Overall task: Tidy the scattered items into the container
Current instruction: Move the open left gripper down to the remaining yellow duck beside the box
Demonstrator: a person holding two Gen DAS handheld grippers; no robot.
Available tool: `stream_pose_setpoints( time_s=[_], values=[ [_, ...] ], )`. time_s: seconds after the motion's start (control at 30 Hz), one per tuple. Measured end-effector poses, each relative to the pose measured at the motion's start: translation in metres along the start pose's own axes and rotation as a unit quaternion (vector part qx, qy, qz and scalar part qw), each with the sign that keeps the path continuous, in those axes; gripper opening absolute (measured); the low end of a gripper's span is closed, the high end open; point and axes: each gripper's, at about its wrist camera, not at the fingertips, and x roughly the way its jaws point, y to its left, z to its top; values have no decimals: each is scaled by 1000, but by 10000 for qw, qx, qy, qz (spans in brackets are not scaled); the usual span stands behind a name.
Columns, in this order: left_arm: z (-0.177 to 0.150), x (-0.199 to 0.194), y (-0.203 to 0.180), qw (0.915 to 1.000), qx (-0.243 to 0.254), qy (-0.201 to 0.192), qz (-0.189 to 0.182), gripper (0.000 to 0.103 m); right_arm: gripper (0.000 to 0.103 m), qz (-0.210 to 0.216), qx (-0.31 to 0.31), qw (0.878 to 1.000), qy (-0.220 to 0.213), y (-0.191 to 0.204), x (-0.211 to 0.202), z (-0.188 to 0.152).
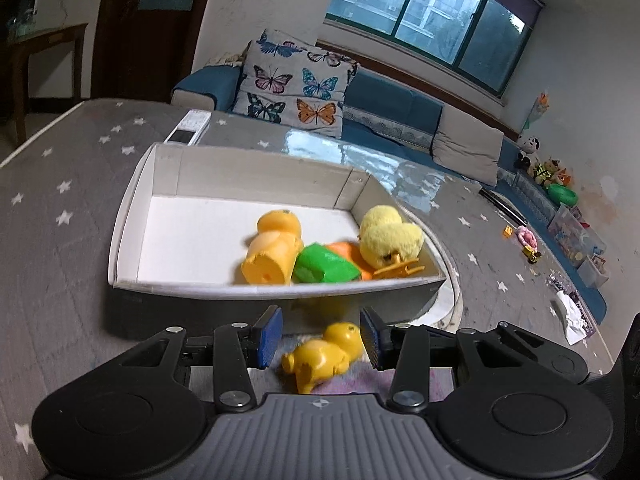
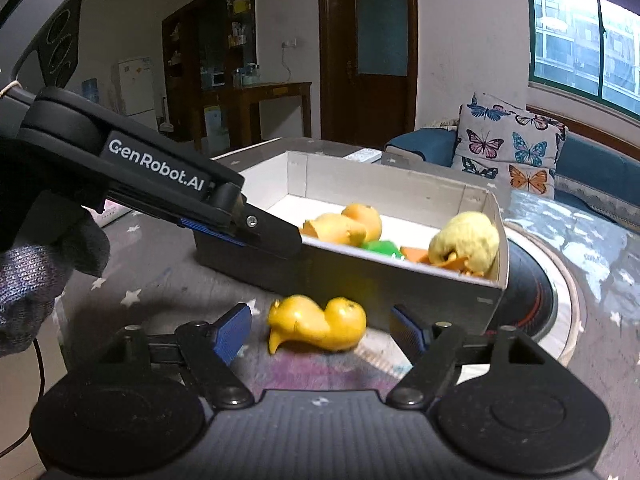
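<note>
- Left tongs: released, blue ribbed pads spread wide, nothing gripped; black linkage arms and a grey ridged body fill the near edge.
- Right tongs: likewise released, pads well apart, nothing gripped.
- Yellow rubber duck on its side on the cloth, outside the box; smooth, glossy, rounded body; between the left pads, head near the right-hand pad, whether touching cannot be told.
- Same duck in the right wrist view: between the pads, apart from both, just in front of the box's near wall.
- Grey cloth with white stars covering the table; a faded purple stain under the duck.
- Left tongs seen from the side in the right wrist view: long black arm marked "GenRobot.AI", slanting down to the box's near left corner, gloved hand in knitted grey behind it.
- White cardboard box, shallow, open-topped, straight walls; near wall standing between tongs and contents.
- Inside, bunched at the right end: a second orange-yellow rubber duck, a green block, an orange piece partly hidden, a fuzzy yellow plush chick against the right wall.
- White remote beyond the box.
- Butterfly-print pillow on a blue sofa, farther back.
- Window on the far wall.
</note>
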Motion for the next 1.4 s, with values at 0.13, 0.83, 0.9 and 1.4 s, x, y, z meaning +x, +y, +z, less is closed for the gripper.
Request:
stream_pose_setpoints(
  time_s=[0.13, 0.83, 0.9, 1.4],
  values=[
    [-8, 1, 7, 9998, -183, 53, -22, 45, 81, 11, 36, 10000, 91, 1, 2, -9],
    [-20, 18, 25, 9981, -526, 292, -140, 45, 83, 402, 125, 9984, 378, -13, 59, -16],
    [-20, 19, 27, 9980, -535, 309, -121, 45, 83, 475, 80, 9982, 354, -12, 60, -15],
    [-27, 15, 48, 9966, -747, 345, 36, 45, 83, 960, -417, 9942, 249, 25, 26, -28]
  ],
)
